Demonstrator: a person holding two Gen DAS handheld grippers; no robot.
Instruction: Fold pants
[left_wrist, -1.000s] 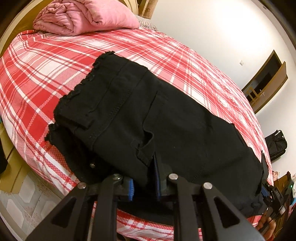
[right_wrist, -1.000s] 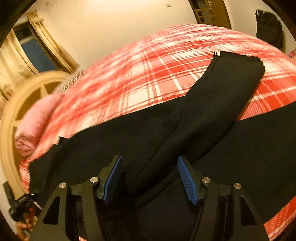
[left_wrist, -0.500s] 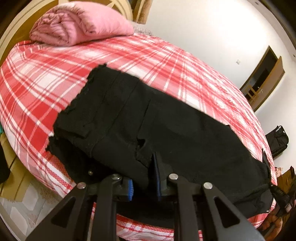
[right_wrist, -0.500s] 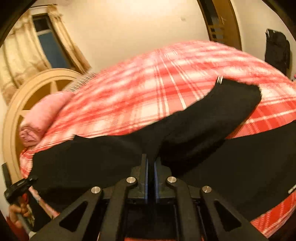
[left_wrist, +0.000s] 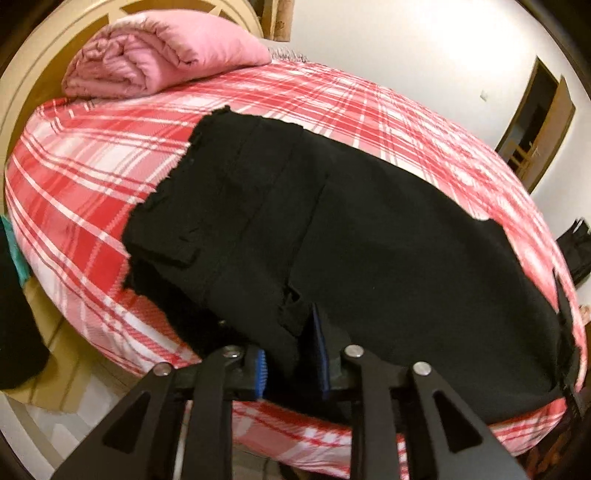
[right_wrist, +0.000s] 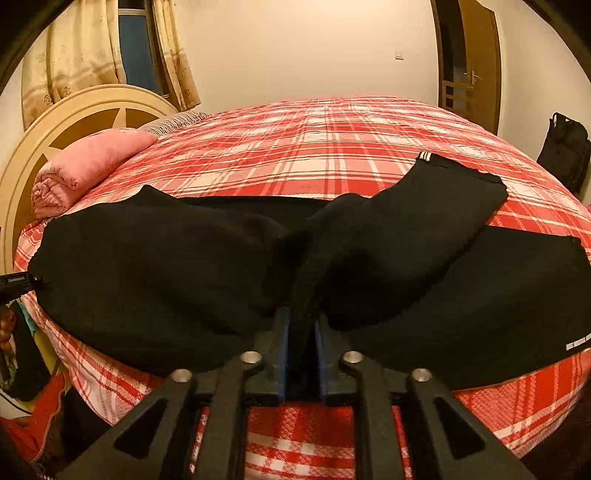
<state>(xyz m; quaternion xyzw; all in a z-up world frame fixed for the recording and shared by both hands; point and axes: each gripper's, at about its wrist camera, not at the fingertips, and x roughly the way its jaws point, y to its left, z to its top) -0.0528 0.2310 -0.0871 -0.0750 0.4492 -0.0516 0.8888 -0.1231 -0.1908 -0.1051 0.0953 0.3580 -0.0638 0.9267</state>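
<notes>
A: What's changed w/ the right hand-held gripper (right_wrist: 300, 332)?
B: A sec ago it stood wide over the pants (right_wrist: 229, 266); then it pinched a ridge of black cloth. Now jaws are easing apart again, cloth between the pads.
A: Left hand-held gripper (left_wrist: 291, 354)?
B: Same spot at the waist end near the bed's edge, jaws opening too, fabric between them.
A: Meaning?
B: Prob. one fold step is laid and both are letting go; one leg lies angled over the other, so more folding's left.
A: Room?
B: Pants spread along the near side of the bed (right_wrist: 314, 147), red plaid sheet; pink quilt (left_wrist: 155, 55) rolled by the headboard (right_wrist: 85, 114); curtains (right_wrist: 74, 48), door (right_wrist: 469, 59), dark bag (right_wrist: 567, 151) by the wall.
</notes>
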